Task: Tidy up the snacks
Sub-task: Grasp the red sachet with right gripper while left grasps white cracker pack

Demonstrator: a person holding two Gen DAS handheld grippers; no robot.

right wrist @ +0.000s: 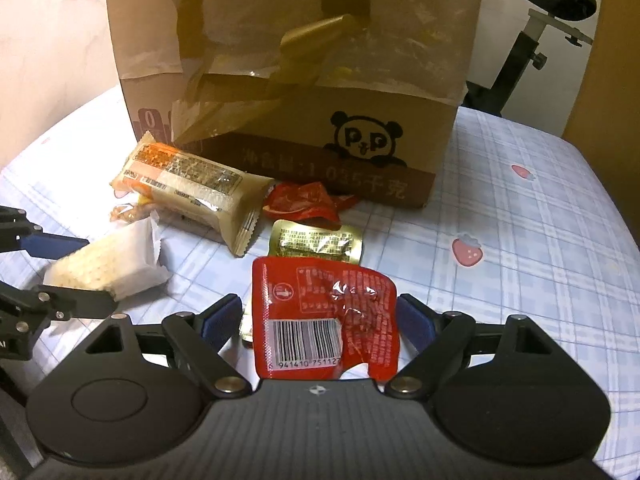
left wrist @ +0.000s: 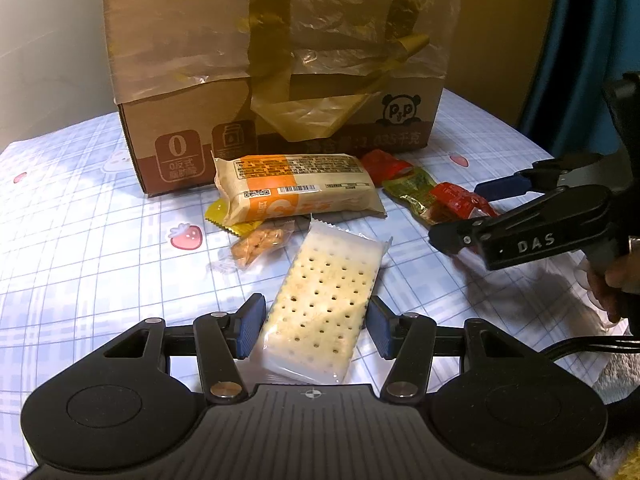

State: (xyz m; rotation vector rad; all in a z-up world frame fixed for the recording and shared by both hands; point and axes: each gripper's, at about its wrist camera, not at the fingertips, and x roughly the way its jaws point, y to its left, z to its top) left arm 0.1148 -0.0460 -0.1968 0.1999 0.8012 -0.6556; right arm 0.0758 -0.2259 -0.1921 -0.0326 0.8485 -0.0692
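Note:
A clear packet of dotted crackers [left wrist: 332, 264] sits between the blue pads of my left gripper [left wrist: 316, 304], which is shut on its long sides; the right wrist view shows the same grip [right wrist: 98, 272]. My right gripper [right wrist: 319, 300] straddles a red snack packet with a barcode [right wrist: 324, 320]. Its right pad meets the packet's edge and a small gap shows at the left pad, so it is open. From the left wrist view, the right gripper [left wrist: 458, 214] hovers over the red packets. A long orange-and-white packet [left wrist: 296, 188] lies before the taped cardboard box [left wrist: 280, 60].
A gold packet [right wrist: 316, 244], another red packet [right wrist: 300, 200], a small bag of nuts [left wrist: 260, 242] and a yellow wrapper [left wrist: 218, 214] lie on the checked strawberry cloth [left wrist: 80, 240]. A hand [left wrist: 616, 280] holds the right gripper. A black saddle on a stand [right wrist: 560, 0] rises behind.

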